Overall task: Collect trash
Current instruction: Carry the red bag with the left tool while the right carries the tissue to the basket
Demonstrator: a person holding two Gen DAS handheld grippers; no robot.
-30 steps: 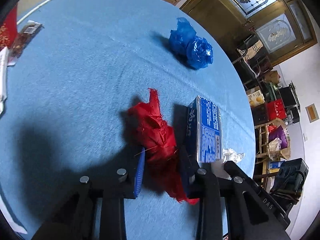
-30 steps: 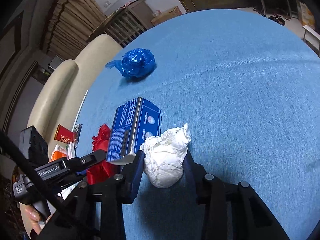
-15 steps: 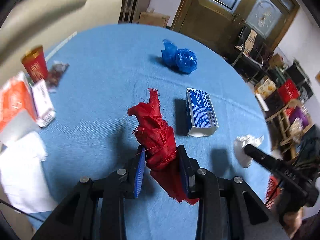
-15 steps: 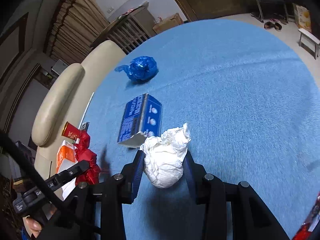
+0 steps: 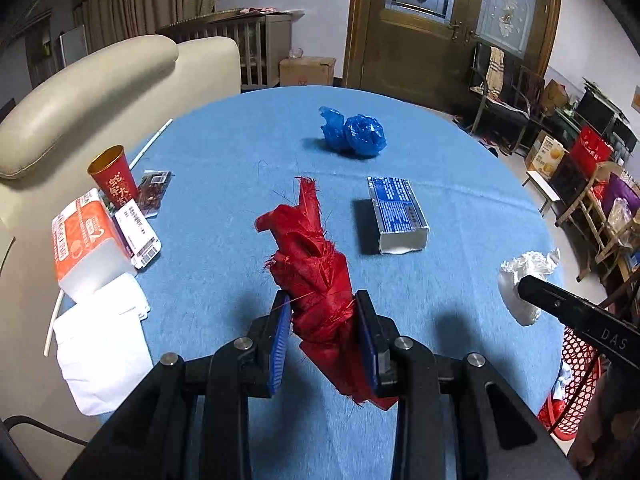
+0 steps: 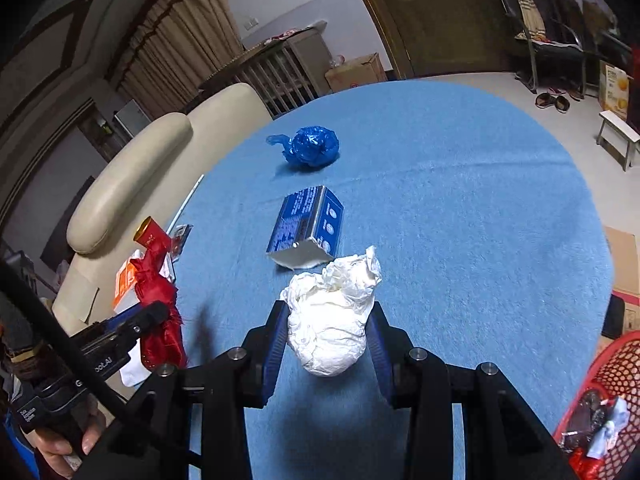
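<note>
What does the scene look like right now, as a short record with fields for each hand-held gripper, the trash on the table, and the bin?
left hand-held gripper: shut on red crumpled cloth, lifted off the table
right hand-held gripper: shut on white paper wad
on blue tablecloth: blue plastic bag, blue carton lying on its side
bin: red mesh basket beside the table, some trash inside
</note>
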